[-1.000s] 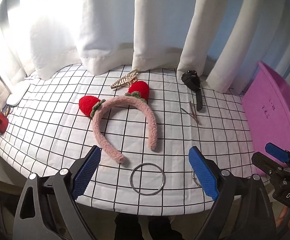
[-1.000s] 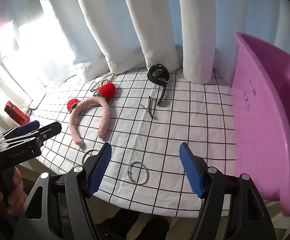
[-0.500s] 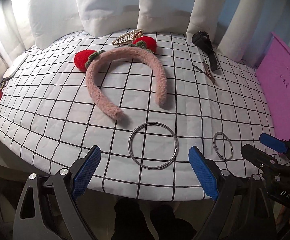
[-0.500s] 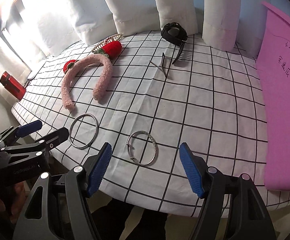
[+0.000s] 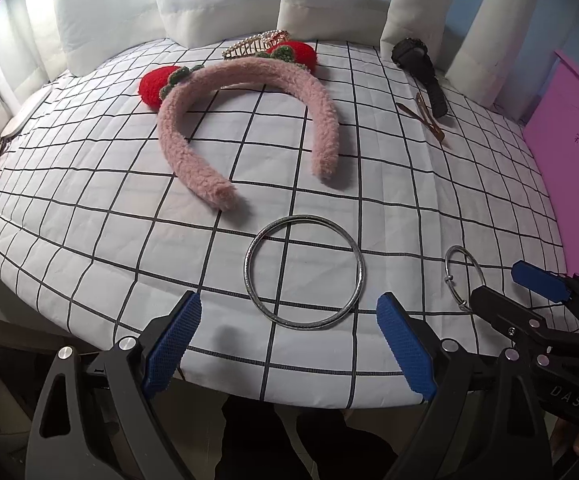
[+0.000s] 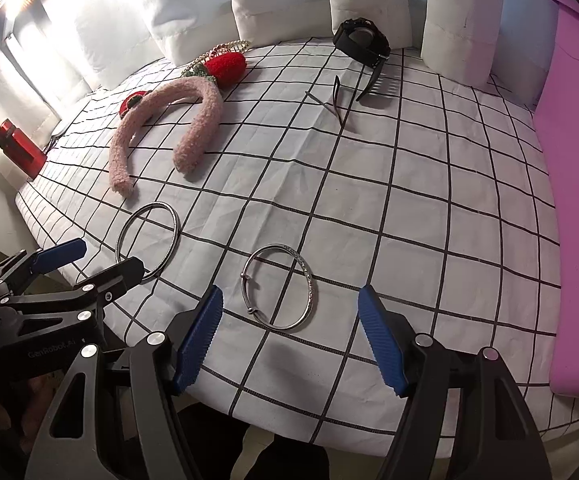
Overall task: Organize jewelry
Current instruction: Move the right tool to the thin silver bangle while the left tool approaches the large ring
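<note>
A large plain silver bangle (image 5: 304, 272) lies on the checked cloth just ahead of my open left gripper (image 5: 289, 344); it also shows in the right wrist view (image 6: 147, 240). A smaller silver bracelet with a clasp (image 6: 279, 287) lies just ahead of my open right gripper (image 6: 291, 340), and shows in the left wrist view (image 5: 462, 276). Both grippers are empty and low over the table's front edge. Further back lie a pink plush headband with red strawberries (image 5: 249, 120), a gold hair comb (image 5: 255, 45), a black watch (image 5: 419, 68) and brown hair clips (image 5: 423, 116).
A pink bin (image 6: 577, 184) stands at the right edge of the table. A red object (image 6: 19, 154) sits at the far left. White curtains hang behind the table. The table's front edge runs just under both grippers.
Both grippers have moved forward and down toward the table. The bangle and the bracelet now lie much closer in front of the jaws. No object has moved.
</note>
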